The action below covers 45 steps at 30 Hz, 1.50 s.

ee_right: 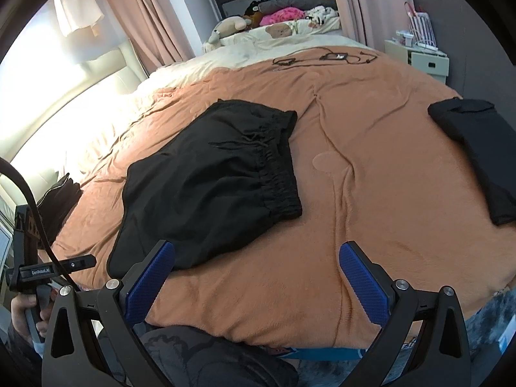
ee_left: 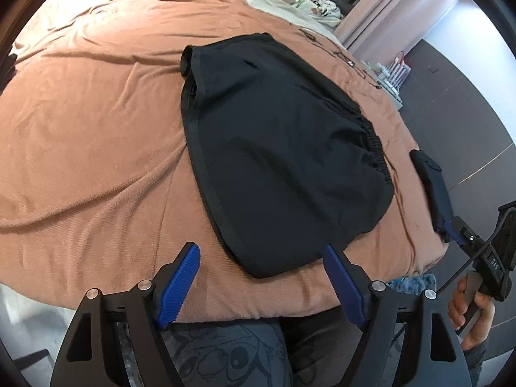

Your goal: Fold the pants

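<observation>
Lying flat on the orange blanket (ee_right: 371, 167), the black pants (ee_left: 283, 148) sit just ahead of my left gripper (ee_left: 261, 277), its jaws apart and empty over the near hem. My right gripper (ee_right: 258, 277), also spread and empty, has them ahead to its left. Risk: pinching blanket with fabric would drag both and skew the fold.

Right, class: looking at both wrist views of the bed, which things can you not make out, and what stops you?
- Black pants: the layers beneath, hidden by the top layer in both views.
- Folded dark garment: its kind cannot be told; in the left wrist view the right tool partly covers it.
- Cables at the far end of the blanket: too small to identify.
- Dark item at the bed's left edge: partly hidden by the left tool's cable, right wrist view.
</observation>
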Each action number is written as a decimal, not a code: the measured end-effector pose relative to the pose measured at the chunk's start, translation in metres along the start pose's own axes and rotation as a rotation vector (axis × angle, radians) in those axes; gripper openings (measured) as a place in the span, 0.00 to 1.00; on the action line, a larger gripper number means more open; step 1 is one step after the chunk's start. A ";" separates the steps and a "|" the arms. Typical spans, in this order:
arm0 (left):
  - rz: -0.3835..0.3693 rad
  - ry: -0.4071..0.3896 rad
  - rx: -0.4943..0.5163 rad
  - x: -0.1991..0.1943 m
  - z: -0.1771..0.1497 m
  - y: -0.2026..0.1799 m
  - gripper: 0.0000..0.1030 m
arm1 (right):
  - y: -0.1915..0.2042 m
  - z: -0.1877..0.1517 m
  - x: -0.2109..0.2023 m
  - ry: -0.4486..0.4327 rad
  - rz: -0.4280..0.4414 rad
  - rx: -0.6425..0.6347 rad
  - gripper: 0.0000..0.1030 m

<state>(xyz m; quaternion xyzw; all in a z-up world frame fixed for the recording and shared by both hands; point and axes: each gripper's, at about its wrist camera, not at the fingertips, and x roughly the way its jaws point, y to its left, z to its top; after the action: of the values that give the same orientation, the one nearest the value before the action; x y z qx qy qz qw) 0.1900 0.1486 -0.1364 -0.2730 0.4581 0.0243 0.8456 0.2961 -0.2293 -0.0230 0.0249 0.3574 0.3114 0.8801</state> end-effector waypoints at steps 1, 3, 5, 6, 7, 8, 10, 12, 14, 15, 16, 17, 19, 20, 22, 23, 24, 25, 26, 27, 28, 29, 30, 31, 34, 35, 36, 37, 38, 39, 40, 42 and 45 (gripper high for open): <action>-0.001 0.006 -0.009 0.002 0.000 0.002 0.71 | -0.001 0.001 0.002 0.005 0.002 0.002 1.00; -0.017 0.023 -0.026 0.008 0.000 0.005 0.60 | -0.003 0.002 0.007 0.018 0.003 0.006 1.00; -0.041 0.043 -0.046 0.014 -0.001 0.007 0.51 | -0.005 0.003 0.012 0.030 0.009 0.011 1.00; -0.047 0.052 -0.053 0.017 -0.001 0.008 0.51 | -0.005 0.003 0.014 0.035 0.012 0.013 1.00; -0.044 0.061 -0.058 0.020 -0.002 0.009 0.51 | -0.007 0.003 0.017 0.041 0.017 0.016 1.00; -0.044 0.068 -0.061 0.021 -0.002 0.009 0.51 | -0.006 0.004 0.020 0.044 0.019 0.018 1.00; -0.051 0.089 -0.083 0.026 -0.003 0.011 0.51 | -0.006 0.004 0.025 0.052 0.025 0.024 0.98; -0.063 0.096 -0.111 0.026 -0.006 0.014 0.51 | -0.008 0.005 0.031 0.063 0.034 0.031 0.98; -0.075 0.103 -0.125 0.026 -0.009 0.016 0.51 | -0.009 0.004 0.038 0.071 0.040 0.037 0.98; -0.084 0.105 -0.135 0.028 -0.009 0.018 0.52 | -0.009 0.004 0.040 0.074 0.042 0.040 0.98; -0.091 0.108 -0.146 0.029 -0.009 0.019 0.52 | -0.010 0.004 0.043 0.078 0.045 0.045 0.98; -0.106 0.109 -0.165 0.030 -0.008 0.022 0.53 | -0.010 0.005 0.045 0.082 0.049 0.051 0.98; -0.122 0.105 -0.180 0.033 -0.006 0.023 0.53 | -0.011 0.005 0.051 0.088 0.060 0.060 0.98; -0.131 0.100 -0.182 0.036 -0.003 0.024 0.53 | -0.012 0.005 0.053 0.089 0.062 0.064 0.98; -0.145 0.091 -0.199 0.039 0.001 0.027 0.53 | -0.014 0.004 0.058 0.093 0.065 0.072 0.98; -0.162 0.084 -0.219 0.040 0.004 0.030 0.53 | -0.016 0.004 0.060 0.097 0.067 0.079 0.98; -0.179 0.075 -0.241 0.041 0.006 0.034 0.53 | -0.019 0.003 0.064 0.103 0.074 0.091 0.98; -0.189 0.069 -0.255 0.044 0.009 0.035 0.53 | -0.021 0.003 0.066 0.108 0.081 0.102 0.98; -0.208 0.063 -0.276 0.045 0.010 0.039 0.53 | -0.023 0.003 0.068 0.111 0.086 0.111 0.98; -0.222 0.058 -0.294 0.044 0.010 0.042 0.53 | -0.025 0.002 0.071 0.115 0.093 0.122 0.98; -0.239 0.051 -0.313 0.043 0.010 0.045 0.53 | -0.027 0.003 0.074 0.120 0.102 0.134 0.98; -0.247 0.046 -0.322 0.042 0.009 0.046 0.53 | -0.029 0.003 0.077 0.122 0.111 0.145 0.98; -0.248 0.042 -0.330 0.041 0.007 0.047 0.53 | -0.032 0.003 0.079 0.125 0.123 0.157 0.98; -0.253 0.033 -0.341 0.038 0.003 0.049 0.53 | -0.034 0.003 0.083 0.128 0.140 0.173 0.98; -0.263 0.027 -0.357 0.033 -0.007 0.051 0.53 | -0.042 0.004 0.093 0.135 0.169 0.213 0.96; -0.263 0.029 -0.358 0.033 -0.009 0.049 0.53 | -0.046 0.003 0.095 0.139 0.175 0.226 0.93; -0.258 0.028 -0.354 0.034 -0.011 0.047 0.53 | -0.049 0.003 0.100 0.147 0.185 0.245 0.91; -0.247 0.024 -0.348 0.033 -0.012 0.045 0.53 | -0.052 0.002 0.103 0.153 0.196 0.260 0.88; -0.240 0.022 -0.344 0.035 -0.011 0.042 0.53 | -0.055 0.002 0.107 0.155 0.207 0.278 0.88; -0.235 0.021 -0.340 0.035 -0.010 0.040 0.52 | -0.057 0.003 0.111 0.152 0.214 0.294 0.88; -0.235 0.019 -0.339 0.037 -0.010 0.039 0.50 | -0.059 0.004 0.113 0.147 0.218 0.303 0.87; -0.218 0.017 -0.340 0.039 -0.007 0.038 0.39 | -0.061 0.008 0.117 0.138 0.223 0.316 0.86; -0.205 0.027 -0.353 0.044 -0.005 0.040 0.11 | -0.063 0.012 0.126 0.132 0.232 0.335 0.78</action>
<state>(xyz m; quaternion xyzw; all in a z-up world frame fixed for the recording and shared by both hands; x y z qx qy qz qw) 0.1995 0.1705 -0.1905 -0.4622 0.4281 0.0144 0.7765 0.4066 -0.2068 -0.1082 0.1913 0.4558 0.3480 0.7966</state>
